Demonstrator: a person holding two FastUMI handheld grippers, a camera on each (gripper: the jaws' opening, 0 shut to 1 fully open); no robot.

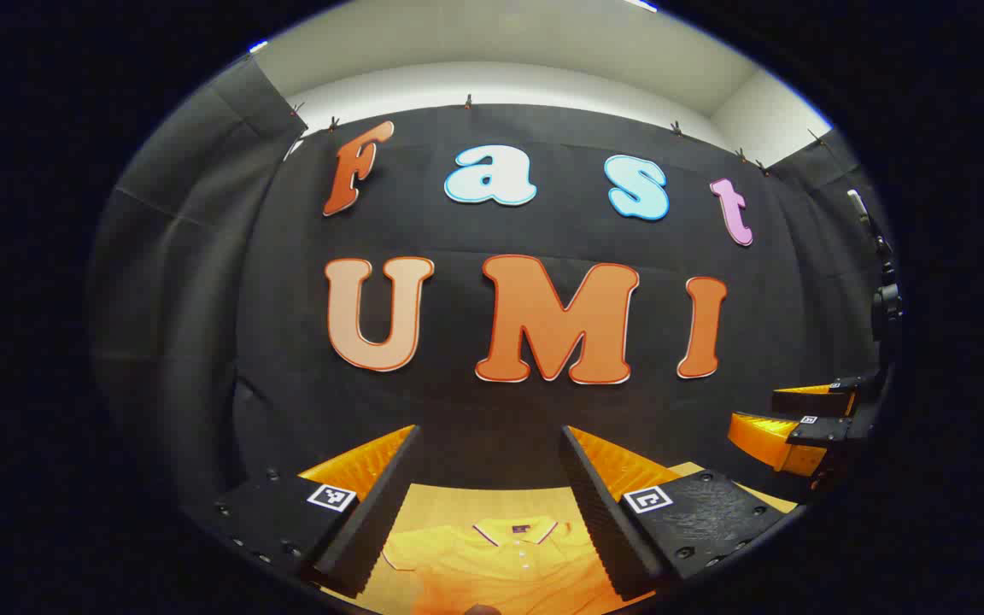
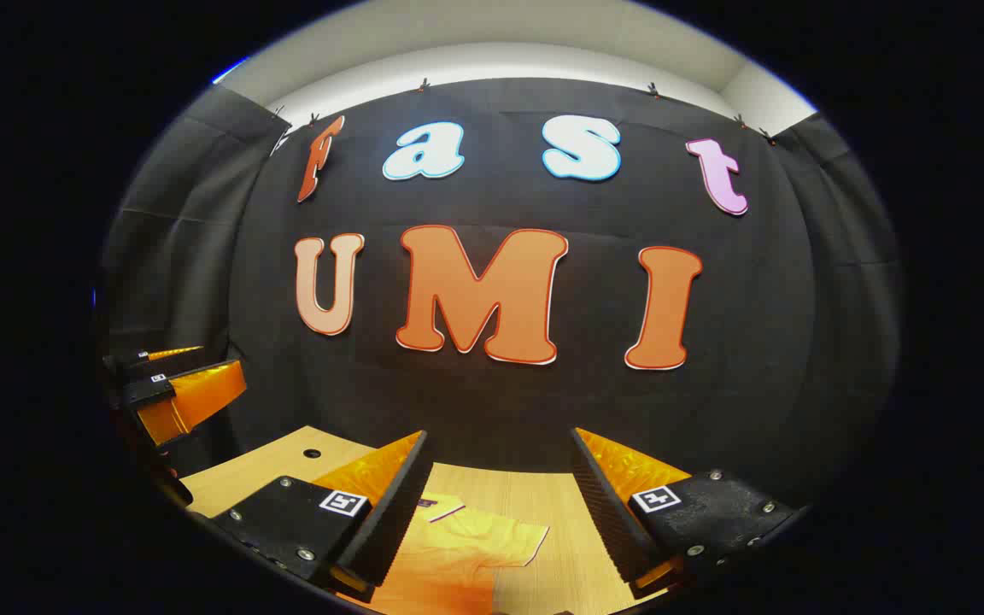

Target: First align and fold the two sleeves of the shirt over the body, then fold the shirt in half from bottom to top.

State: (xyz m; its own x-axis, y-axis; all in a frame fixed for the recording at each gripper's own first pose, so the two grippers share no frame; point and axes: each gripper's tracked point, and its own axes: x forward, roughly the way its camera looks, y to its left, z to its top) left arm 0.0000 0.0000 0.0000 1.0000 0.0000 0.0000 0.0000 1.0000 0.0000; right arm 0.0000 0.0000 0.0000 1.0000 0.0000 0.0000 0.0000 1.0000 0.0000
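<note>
1. Shirt (image 1: 500,564): a yellow polo lies flat on the desk (image 2: 535,487), below and ahead of both hand-held grippers. In the left gripper view its collar and button placket sit between the fingers; in the right gripper view one short sleeve (image 2: 505,538) spreads out just ahead of the left finger. No fold is visible on it, so by my judgement the sleeve step is not yet begun.

2. Desk: pale wood, running forward to the booth's black wall.

3. Left hand-held gripper (image 1: 489,504): raised above the shirt, fingers spread wide, nothing between them. It also appears at the far left of the right gripper view.

4. Right hand-held gripper (image 2: 500,504): likewise raised, fingers wide apart and empty. It appears at the far right of the left gripper view.

5. Risks, as I judge them:
 - Both grippers hang high and point more at the wall than the cloth, so a descent could land on the desk beside the sleeve.
 - A pinch too deep may catch the body layer with the sleeve and drag the whole shirt askew.
 - Uneven pulls from the two sides would leave the sleeves misaligned, and the later bottom-to-top fold crooked.
</note>
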